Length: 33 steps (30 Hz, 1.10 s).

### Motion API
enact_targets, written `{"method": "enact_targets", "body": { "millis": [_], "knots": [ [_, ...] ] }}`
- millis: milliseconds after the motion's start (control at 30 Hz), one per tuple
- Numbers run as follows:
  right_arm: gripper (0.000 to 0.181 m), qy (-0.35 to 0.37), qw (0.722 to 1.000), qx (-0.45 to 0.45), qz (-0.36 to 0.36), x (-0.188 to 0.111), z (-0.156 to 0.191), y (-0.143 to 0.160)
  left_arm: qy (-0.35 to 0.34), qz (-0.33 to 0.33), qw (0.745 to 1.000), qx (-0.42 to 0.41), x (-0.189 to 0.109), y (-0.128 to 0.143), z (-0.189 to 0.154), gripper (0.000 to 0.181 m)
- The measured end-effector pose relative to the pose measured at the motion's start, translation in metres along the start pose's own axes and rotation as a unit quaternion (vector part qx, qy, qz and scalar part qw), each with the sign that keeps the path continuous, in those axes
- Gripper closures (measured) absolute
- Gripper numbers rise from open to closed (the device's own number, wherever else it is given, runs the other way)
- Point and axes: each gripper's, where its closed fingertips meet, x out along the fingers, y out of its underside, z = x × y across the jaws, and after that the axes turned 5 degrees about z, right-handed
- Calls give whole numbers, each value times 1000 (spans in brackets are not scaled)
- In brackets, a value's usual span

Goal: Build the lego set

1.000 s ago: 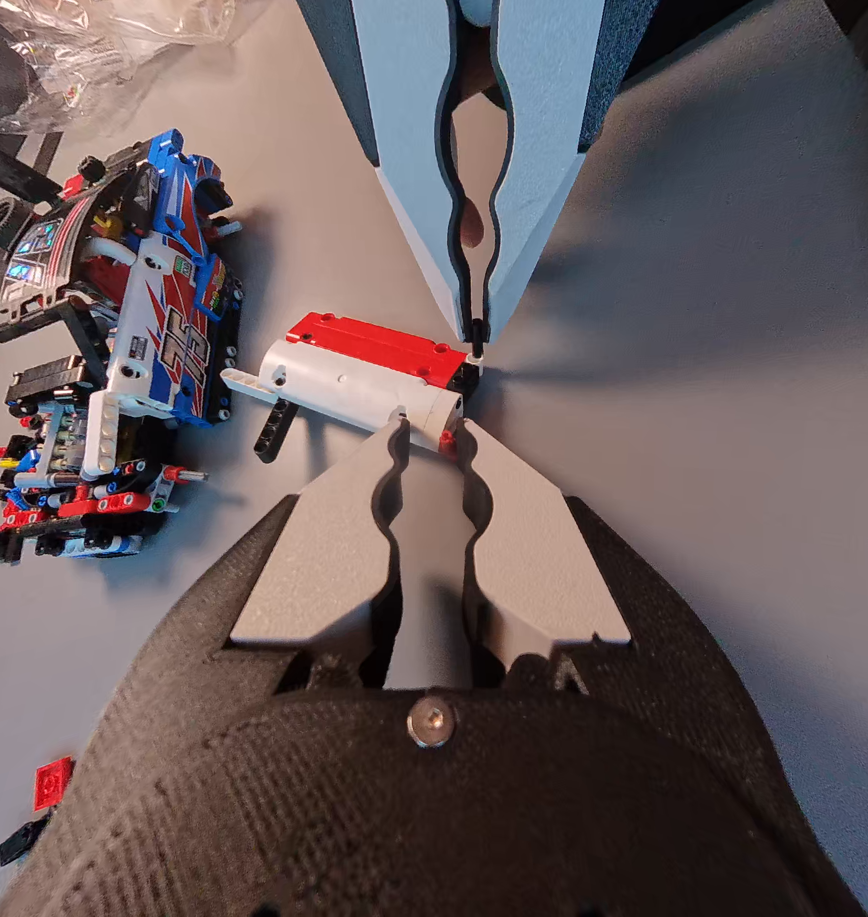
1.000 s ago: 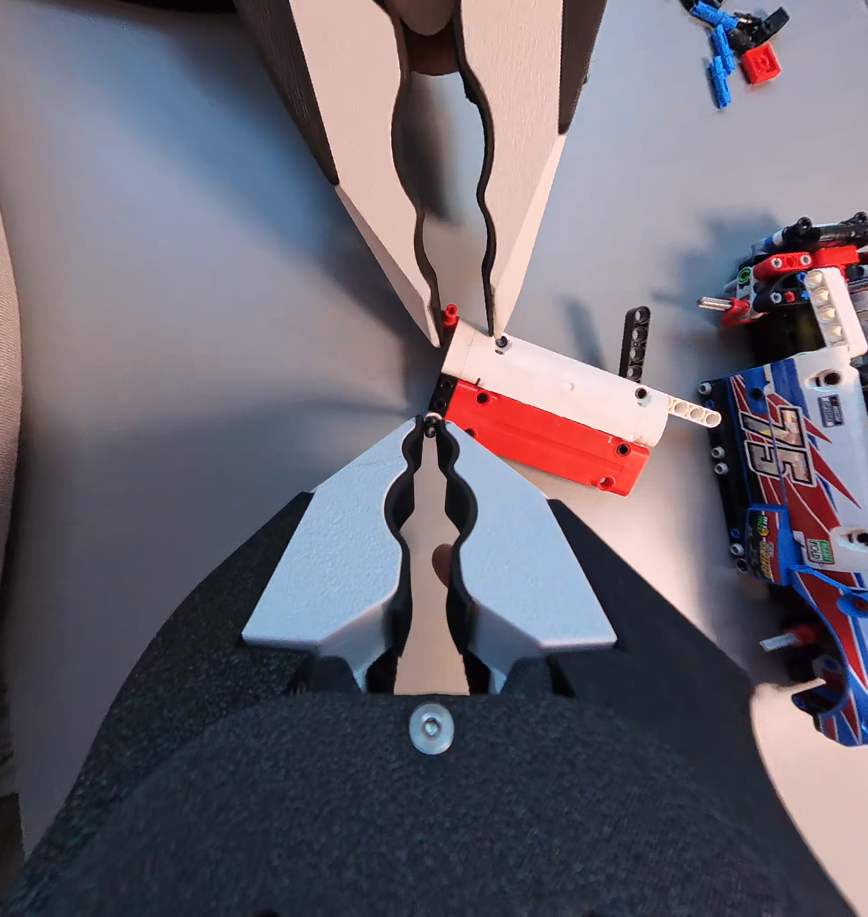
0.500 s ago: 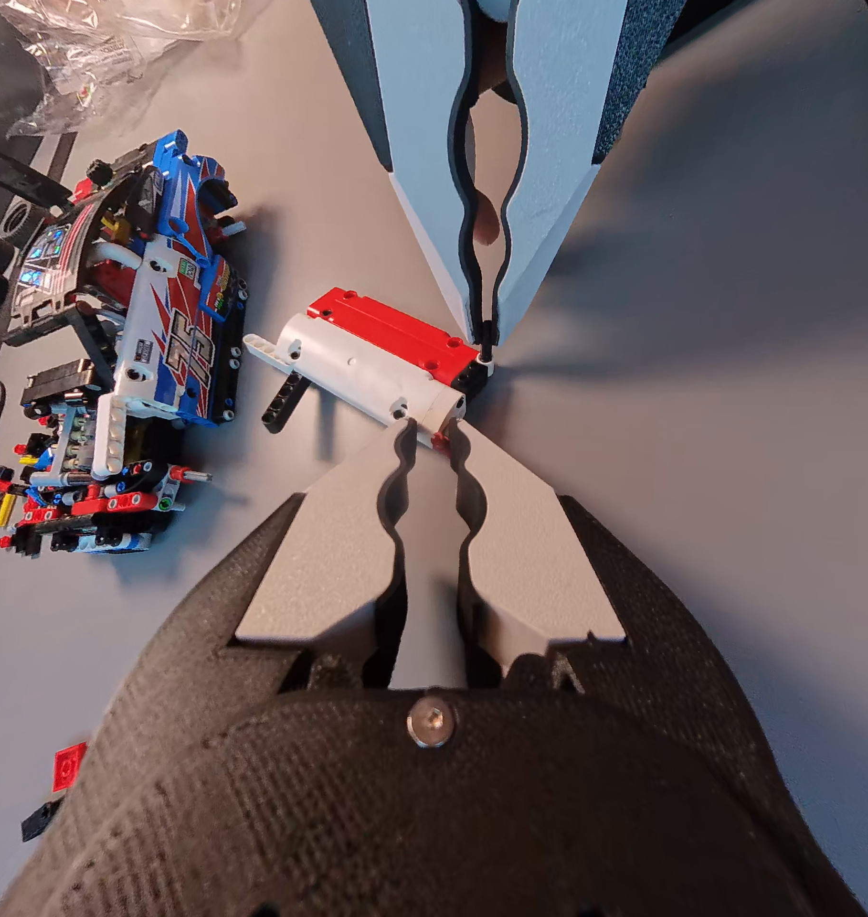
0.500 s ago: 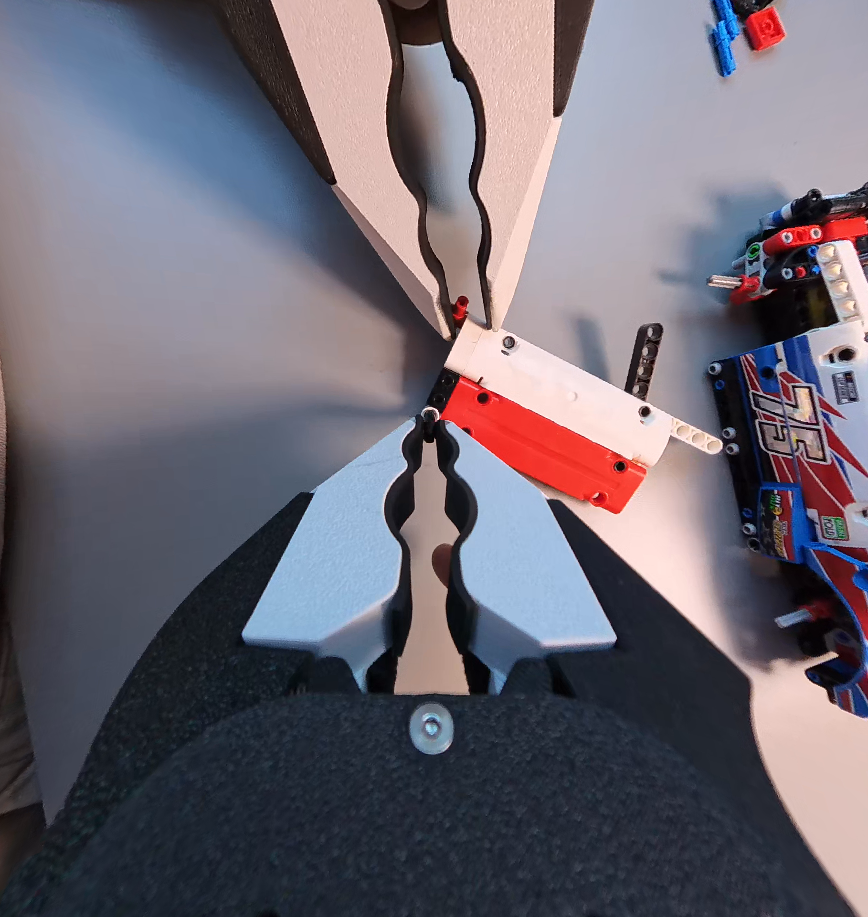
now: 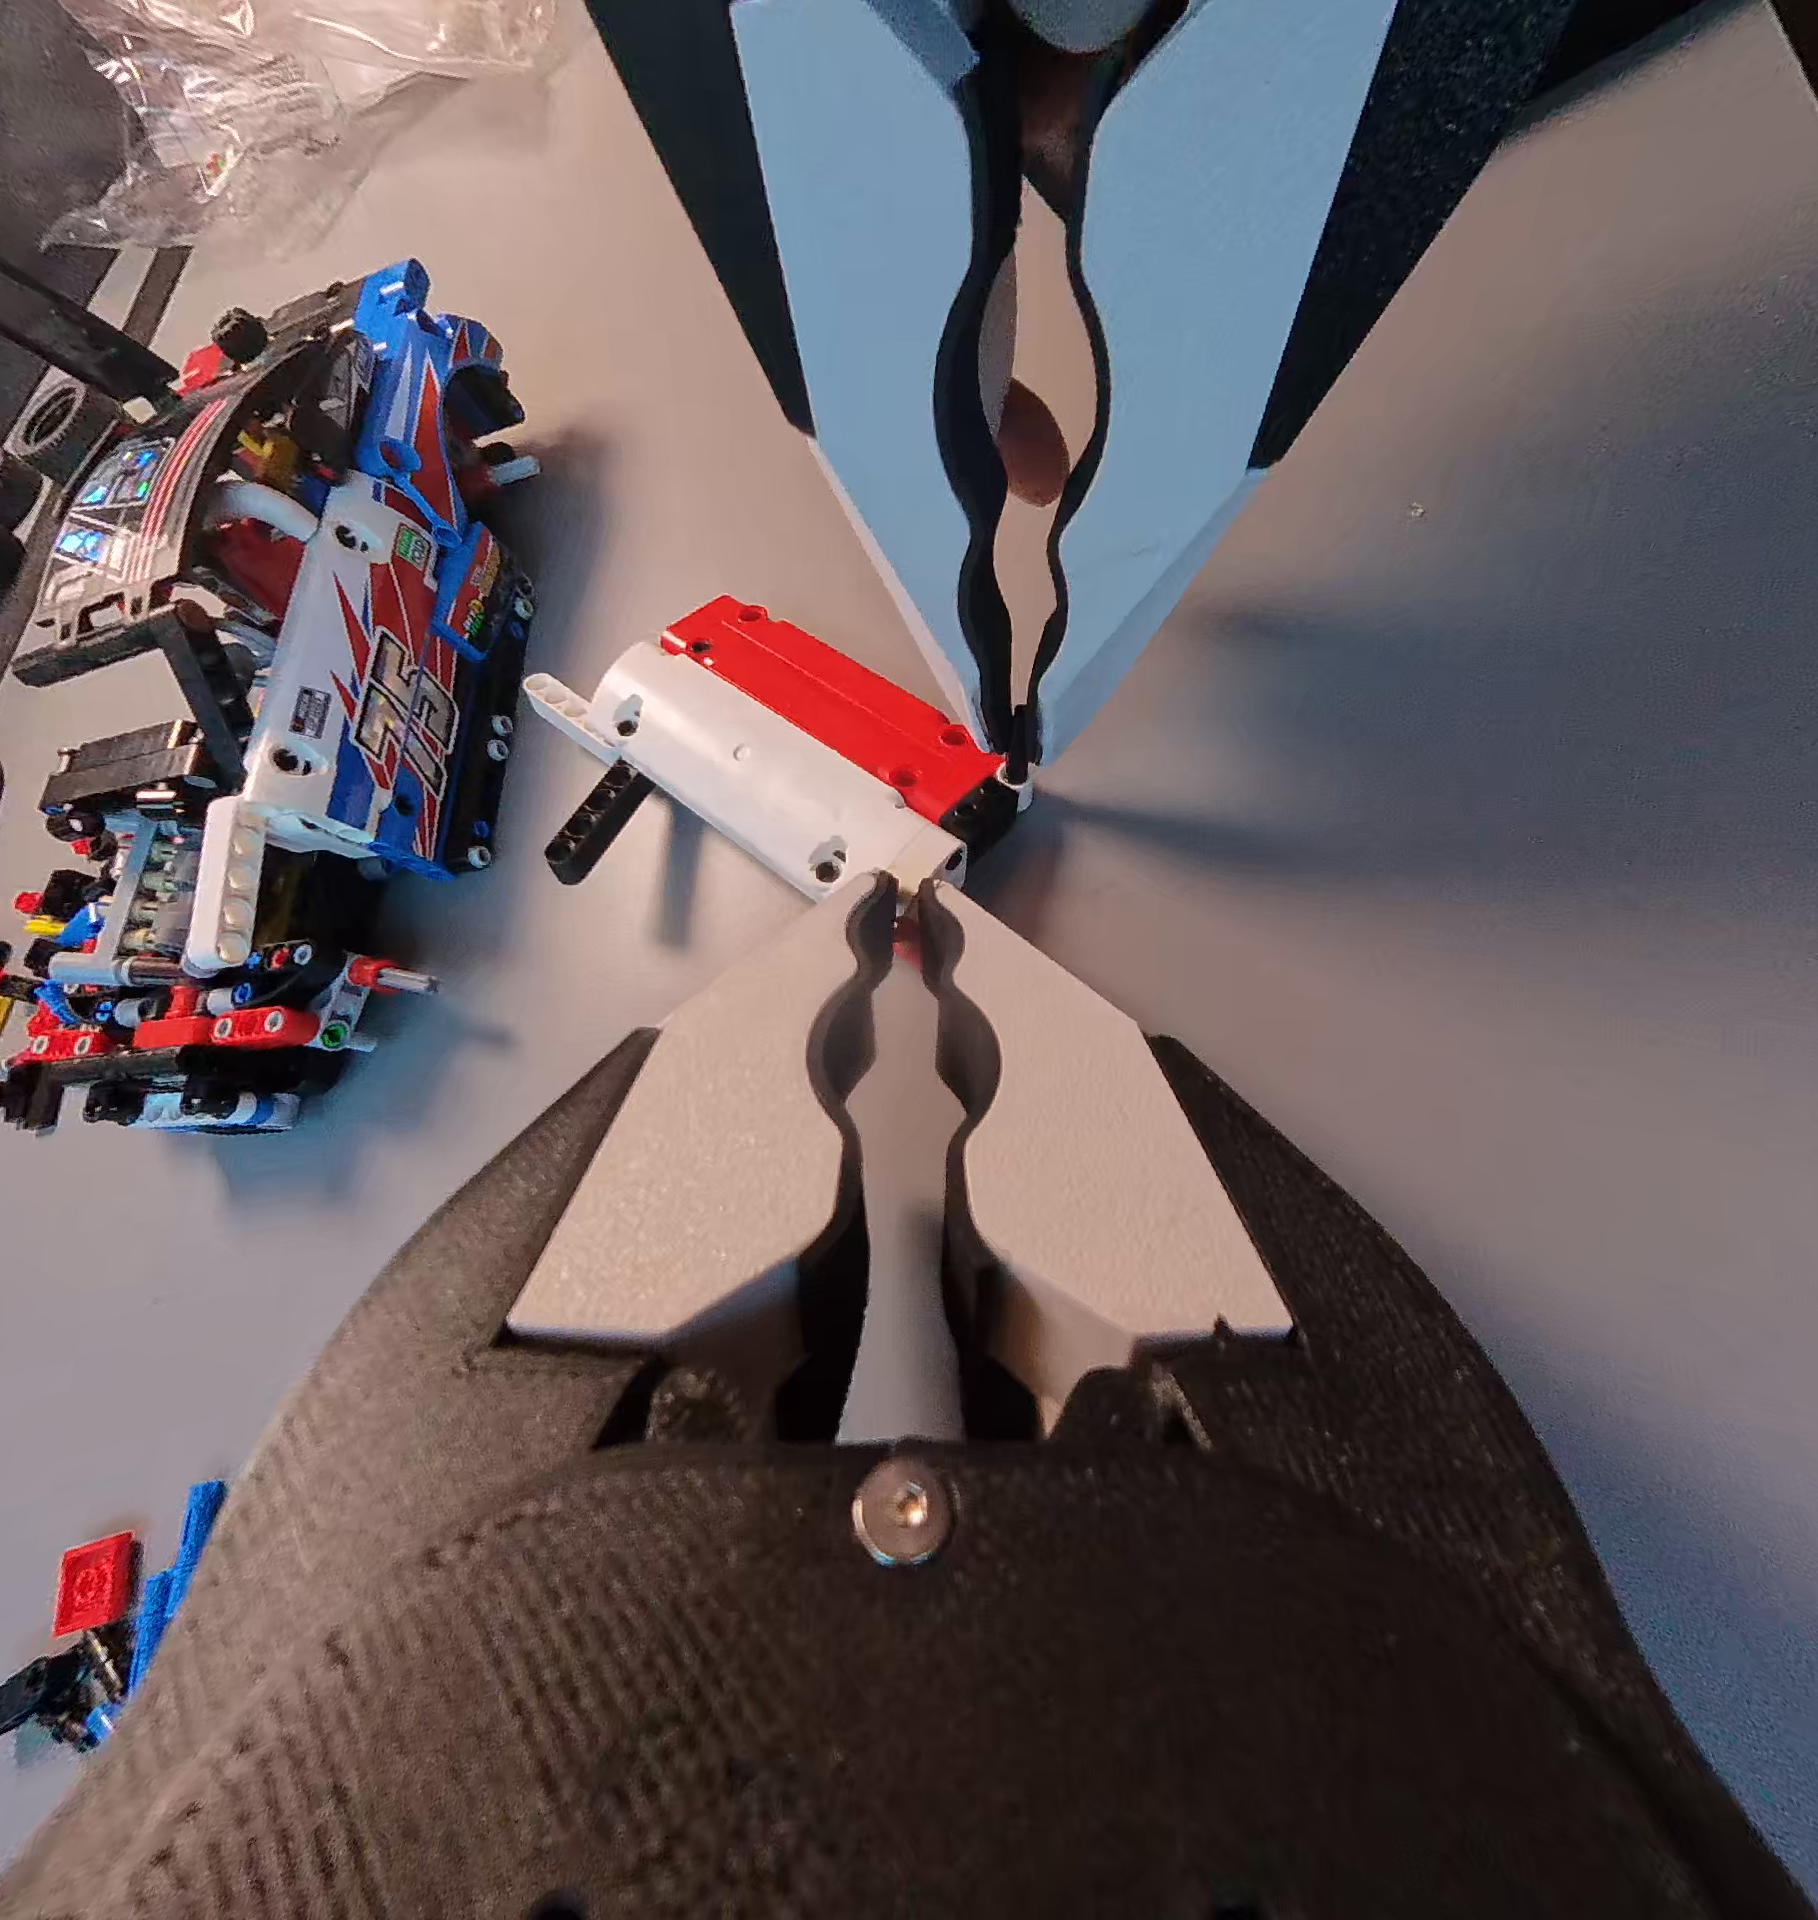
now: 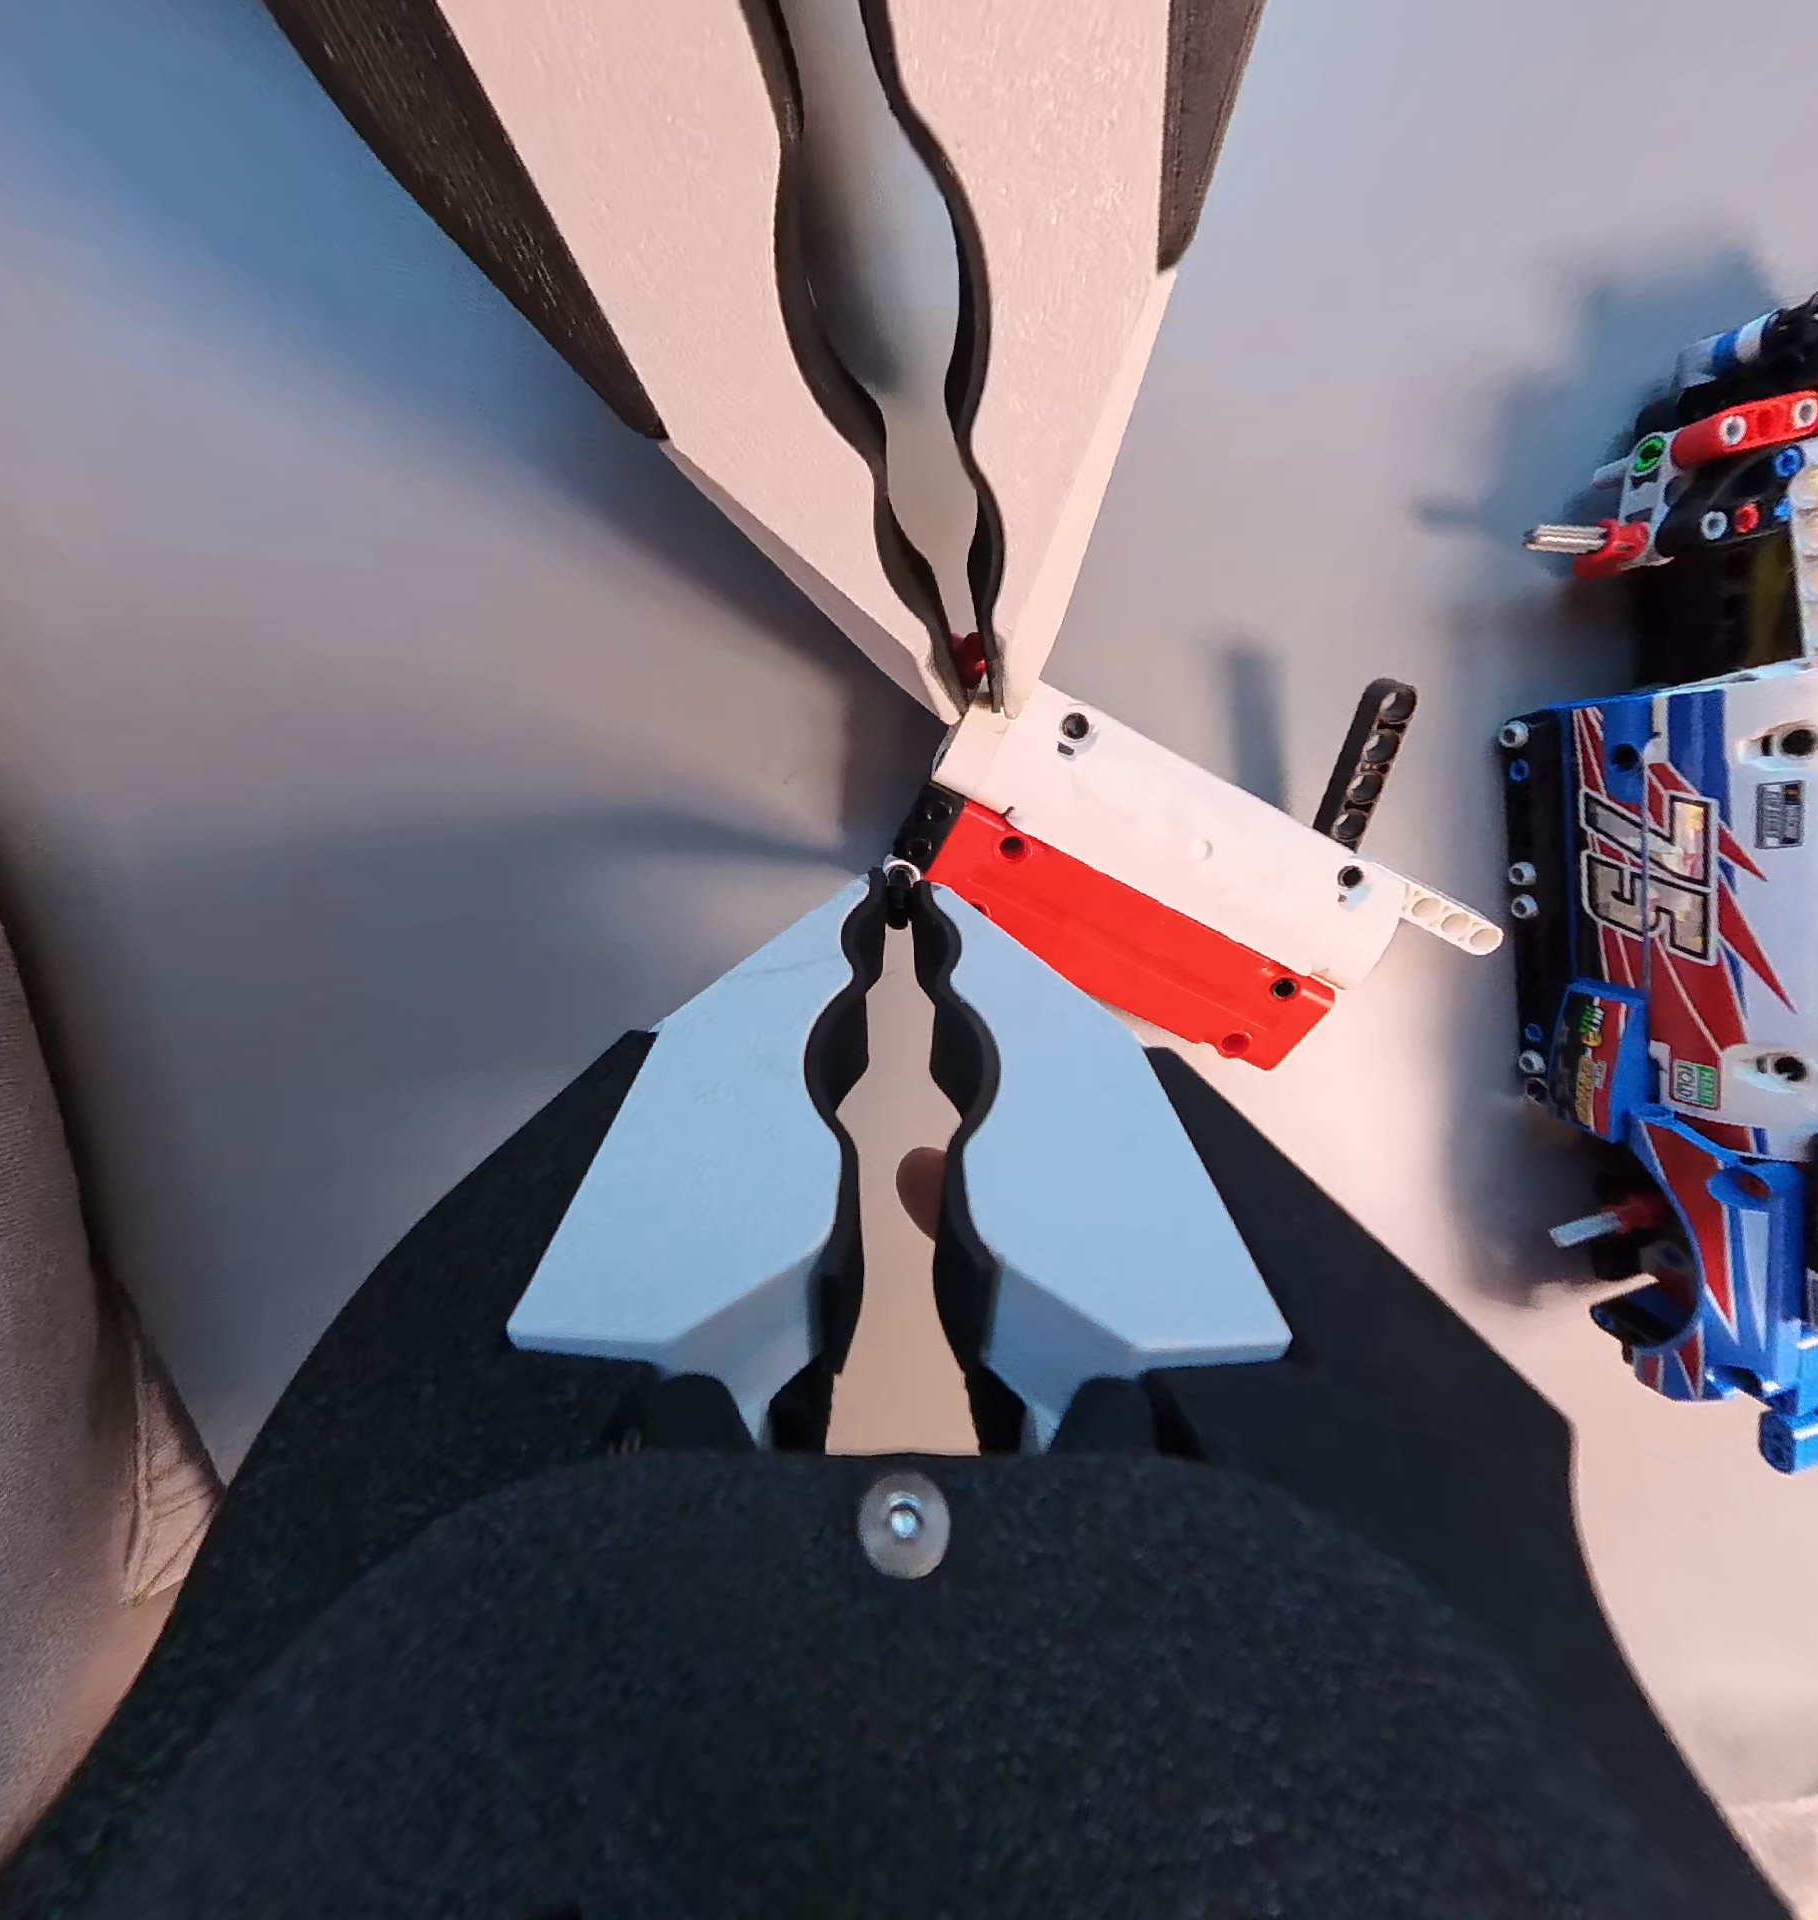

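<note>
A red and white panel sub-assembly (image 5: 791, 748) hangs between my two grippers, a little above the grey table. It also shows in the right wrist view (image 6: 1144, 883). My left gripper (image 5: 903, 904) is shut on a small red pin (image 6: 972, 649) at the white panel's end. My right gripper (image 6: 897, 899) is shut on a thin black pin (image 5: 1016, 727) at the red panel's end. The two grippers face each other tip to tip. A short black beam (image 5: 593, 831) sticks out under the assembly's far end. The part-built blue, white and red race car (image 5: 365, 675) lies on the table beside it (image 6: 1715, 883).
Clear plastic bags (image 5: 261, 104) lie beyond the car, with black tyres (image 5: 1, 499) at the left edge. Loose red, blue and black pieces (image 5: 94, 1590) lie near my left gripper's body. Beige fabric (image 6: 11, 1247) borders the table in the right wrist view. The tips of both grippers are at nearly the same place.
My left gripper's fingers have closed in on the red pin. The panel assembly has turned slightly and both grippers have shifted with it, while the right gripper has kept its grip.
</note>
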Motion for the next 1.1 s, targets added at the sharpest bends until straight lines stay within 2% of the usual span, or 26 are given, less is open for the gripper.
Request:
{"method": "enact_targets", "body": {
  "millis": [133,267,333,533,867,1100],
  "knots": [
    [180,4,1000,-12,16,1,-1,-2,0,-5,1000,-1,-1,1,2,177],
    [180,-3,1000,-11,15,2,-2,-3,17,-19,999,-28,-3,-3,4,147],
    [180,-7,1000,-9,12,1,-2,-3,16,3,999,-30,1,6,5,144],
    [180,-16,1000,-10,9,2,-1,-2,23,24,998,-49,9,12,6,164],
    [180,-10,1000,14,23,3,-1,-3,-3,48,996,-75,9,13,5,166],
    [181,-56,996,73,0,3,-2,-4,-14,53,995,-81,9,14,5,167]
  ]
}}
